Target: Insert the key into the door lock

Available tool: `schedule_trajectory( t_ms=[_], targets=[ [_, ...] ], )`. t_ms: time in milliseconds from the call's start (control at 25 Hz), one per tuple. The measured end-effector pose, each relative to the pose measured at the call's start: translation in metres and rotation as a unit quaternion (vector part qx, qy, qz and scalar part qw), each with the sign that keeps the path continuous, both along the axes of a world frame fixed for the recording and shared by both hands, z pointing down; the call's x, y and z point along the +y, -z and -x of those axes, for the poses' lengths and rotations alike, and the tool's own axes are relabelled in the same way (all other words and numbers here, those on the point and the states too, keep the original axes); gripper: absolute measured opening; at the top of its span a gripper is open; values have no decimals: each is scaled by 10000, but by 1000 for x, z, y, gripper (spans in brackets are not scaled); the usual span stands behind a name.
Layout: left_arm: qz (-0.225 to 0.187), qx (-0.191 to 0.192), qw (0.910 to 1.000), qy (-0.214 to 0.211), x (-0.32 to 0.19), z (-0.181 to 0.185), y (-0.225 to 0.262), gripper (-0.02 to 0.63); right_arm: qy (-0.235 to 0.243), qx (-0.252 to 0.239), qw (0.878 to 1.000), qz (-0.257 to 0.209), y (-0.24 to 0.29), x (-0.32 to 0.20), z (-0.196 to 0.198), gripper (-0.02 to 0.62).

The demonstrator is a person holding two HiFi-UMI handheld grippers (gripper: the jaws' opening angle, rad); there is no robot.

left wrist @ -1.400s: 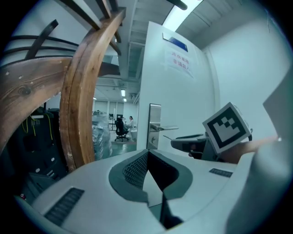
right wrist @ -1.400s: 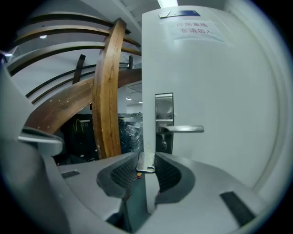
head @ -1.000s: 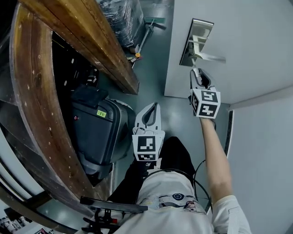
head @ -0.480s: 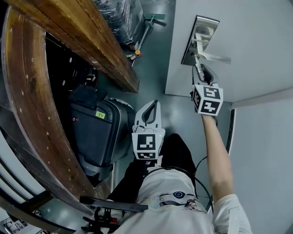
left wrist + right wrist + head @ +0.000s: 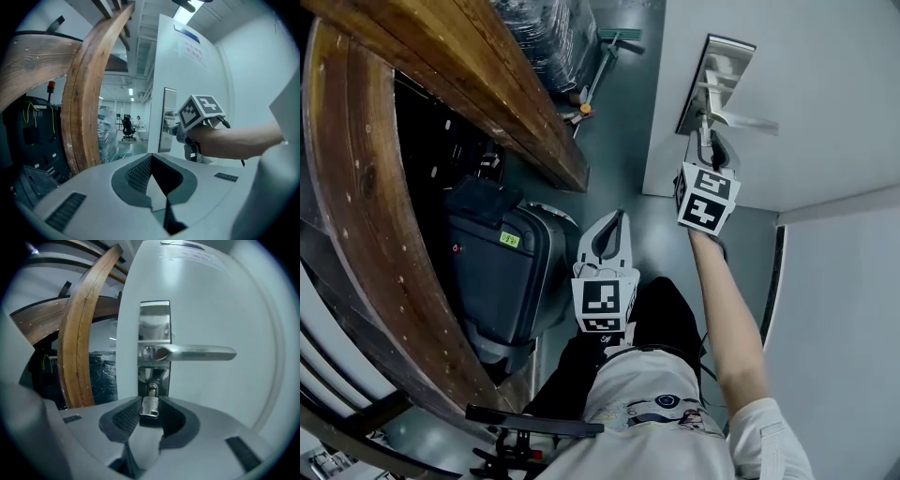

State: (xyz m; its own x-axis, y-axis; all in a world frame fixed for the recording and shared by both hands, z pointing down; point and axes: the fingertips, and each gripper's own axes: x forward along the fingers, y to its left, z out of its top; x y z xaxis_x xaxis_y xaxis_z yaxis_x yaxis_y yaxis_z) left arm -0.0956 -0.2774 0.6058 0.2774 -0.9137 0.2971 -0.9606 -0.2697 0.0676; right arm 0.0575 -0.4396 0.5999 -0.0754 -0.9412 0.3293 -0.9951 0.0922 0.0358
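Site: a white door takes up the right of the head view. It stands above a grey floor.

To the left is a large curved wooden beam. A black suitcase stands on the floor beside it.

Door fittings: a tall metal lock plate is fixed to the door near its edge. A lever handle runs level from the plate toward the right of my right gripper view. The keyhole sits in the lower part of the plate, below the handle.

Right gripper: I hold it raised on an outstretched arm, pointed straight at the lock plate, with its tips just short of the plate. Its fingers are clamped on the flat head of the key. The key stands upright between them. Its far end reaches the keyhole. I cannot tell how deep it sits.

Left gripper: I hold it low and close to my body, over the floor between the suitcase and the door, well apart from the lock. Its fingers are closed tip to tip, with nothing between them. It points toward the door edge, and my right gripper shows beyond it in its own view.
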Motion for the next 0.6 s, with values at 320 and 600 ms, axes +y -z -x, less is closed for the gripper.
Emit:
schedule_trajectory(
  t_ms=[320,600],
  targets=[
    [35,-46,9996,263,0,19,3,5,110,18,9996,-267,5,-20,1,120],
    [34,101,9999,43,-2,10,81,5,1064,-653,9912,-449,77,109,4,120]
  ],
)
